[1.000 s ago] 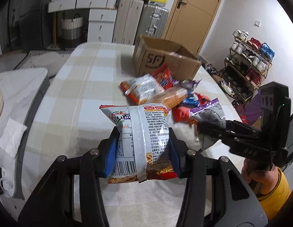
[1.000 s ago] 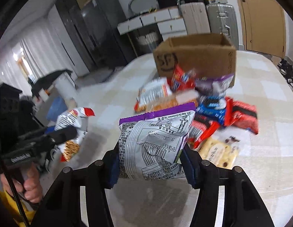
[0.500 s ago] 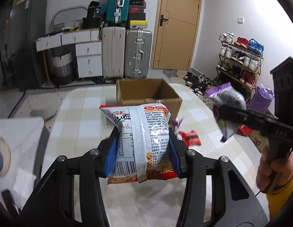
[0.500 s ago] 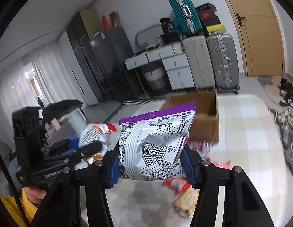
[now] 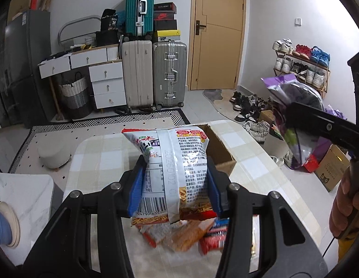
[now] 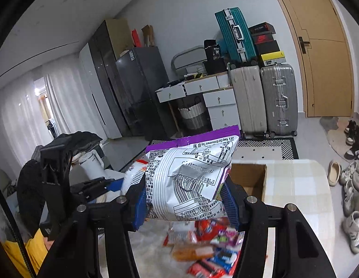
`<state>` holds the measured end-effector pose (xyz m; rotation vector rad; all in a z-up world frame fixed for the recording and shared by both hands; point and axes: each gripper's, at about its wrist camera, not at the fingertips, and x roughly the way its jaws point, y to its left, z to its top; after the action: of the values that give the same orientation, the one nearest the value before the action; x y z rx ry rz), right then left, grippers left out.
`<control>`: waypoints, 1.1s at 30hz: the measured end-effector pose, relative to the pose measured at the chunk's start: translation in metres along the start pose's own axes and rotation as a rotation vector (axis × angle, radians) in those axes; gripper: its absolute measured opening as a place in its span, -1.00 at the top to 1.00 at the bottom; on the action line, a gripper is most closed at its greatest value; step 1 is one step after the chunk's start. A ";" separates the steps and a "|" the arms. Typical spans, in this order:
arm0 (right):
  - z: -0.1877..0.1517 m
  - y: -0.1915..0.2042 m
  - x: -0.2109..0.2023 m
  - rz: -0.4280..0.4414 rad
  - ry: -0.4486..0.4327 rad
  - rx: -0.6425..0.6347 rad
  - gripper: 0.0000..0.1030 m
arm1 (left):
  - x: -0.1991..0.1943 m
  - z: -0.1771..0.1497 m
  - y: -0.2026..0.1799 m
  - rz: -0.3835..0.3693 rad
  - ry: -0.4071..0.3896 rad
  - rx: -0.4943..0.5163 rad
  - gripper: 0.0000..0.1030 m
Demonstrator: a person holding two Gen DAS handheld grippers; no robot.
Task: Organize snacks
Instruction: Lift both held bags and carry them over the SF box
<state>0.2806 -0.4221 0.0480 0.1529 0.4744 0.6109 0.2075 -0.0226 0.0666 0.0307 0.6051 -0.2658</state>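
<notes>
A white noodle bag [image 5: 173, 171] is being pinched by the left gripper [image 5: 174, 185] at frame centre, blocking the cardboard box [image 5: 220, 149]. A purple-edged bag [image 6: 188, 180] is being pinched by the right gripper [image 6: 185, 199], above blurred snack packets [image 6: 207, 250] on the table [image 6: 297, 192].

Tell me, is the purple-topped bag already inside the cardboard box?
No, the right gripper holds the purple-topped bag in the air, short of the cardboard box.

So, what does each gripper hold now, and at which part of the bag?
The left gripper clamps the noodle snack bag across its lower sides. The right gripper clamps the purple-topped bag likewise.
</notes>
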 end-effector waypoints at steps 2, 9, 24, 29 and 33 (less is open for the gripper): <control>0.009 -0.006 0.013 -0.007 0.002 0.000 -0.09 | 0.014 0.013 0.000 0.005 0.003 -0.002 0.13; 0.023 -0.036 0.062 -0.024 0.038 0.033 -0.09 | 0.076 0.056 0.007 0.018 0.049 -0.018 0.13; 0.017 -0.099 0.161 -0.096 0.167 0.106 -0.09 | 0.238 0.078 0.029 0.041 0.231 -0.028 0.13; 0.009 -0.123 0.196 -0.133 0.248 0.128 -0.09 | 0.295 0.069 0.034 0.029 0.304 -0.023 0.13; 0.000 -0.133 0.222 -0.148 0.320 0.118 -0.09 | 0.331 0.056 0.037 -0.015 0.355 -0.032 0.12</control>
<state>0.5081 -0.4005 -0.0733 0.1309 0.8250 0.4631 0.5095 -0.0713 -0.0763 0.0430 0.9624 -0.2670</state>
